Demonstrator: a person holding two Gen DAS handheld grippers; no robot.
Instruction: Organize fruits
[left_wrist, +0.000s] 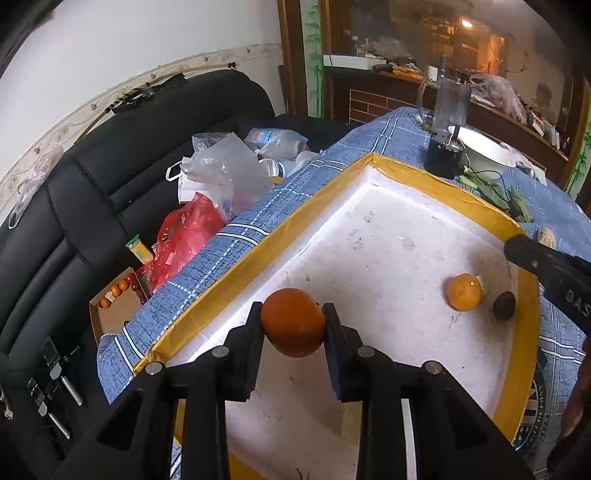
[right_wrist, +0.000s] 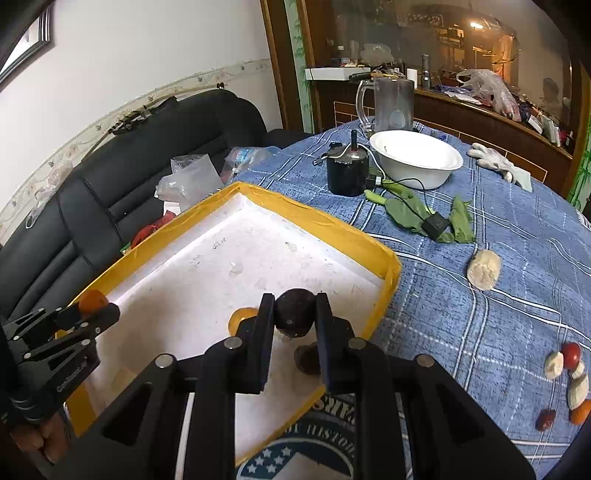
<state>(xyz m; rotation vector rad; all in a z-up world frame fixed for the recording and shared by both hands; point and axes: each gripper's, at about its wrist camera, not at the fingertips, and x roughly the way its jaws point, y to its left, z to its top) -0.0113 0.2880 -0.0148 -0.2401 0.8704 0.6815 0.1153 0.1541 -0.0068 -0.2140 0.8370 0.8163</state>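
Note:
My left gripper (left_wrist: 293, 319) is shut on a dark orange fruit (left_wrist: 293, 322) and holds it over the white foam tray (left_wrist: 325, 192) with yellow taped rim. A yellow-orange fruit (left_wrist: 464, 291) and a dark round fruit (left_wrist: 504, 305) lie on the tray floor at the right. My right gripper (right_wrist: 294, 312) is shut on a dark purple-brown fruit (right_wrist: 295, 312) above the tray's (right_wrist: 388, 273) near right corner. Another dark fruit (right_wrist: 307, 359) and the yellow-orange fruit (right_wrist: 240, 318) lie below it. The left gripper (right_wrist: 92, 306) shows at the left with its orange fruit (right_wrist: 92, 300).
On the blue checked tablecloth (right_wrist: 480, 314) lie a pale root piece (right_wrist: 484, 274), several small fruits (right_wrist: 569, 373) at the right, green leaves (right_wrist: 406, 212), a black canister (right_wrist: 347, 173), a white bowl (right_wrist: 415, 160), a glass jug (right_wrist: 391, 105) and a glove (right_wrist: 498, 164). A black sofa with plastic bags (left_wrist: 221, 170) stands left.

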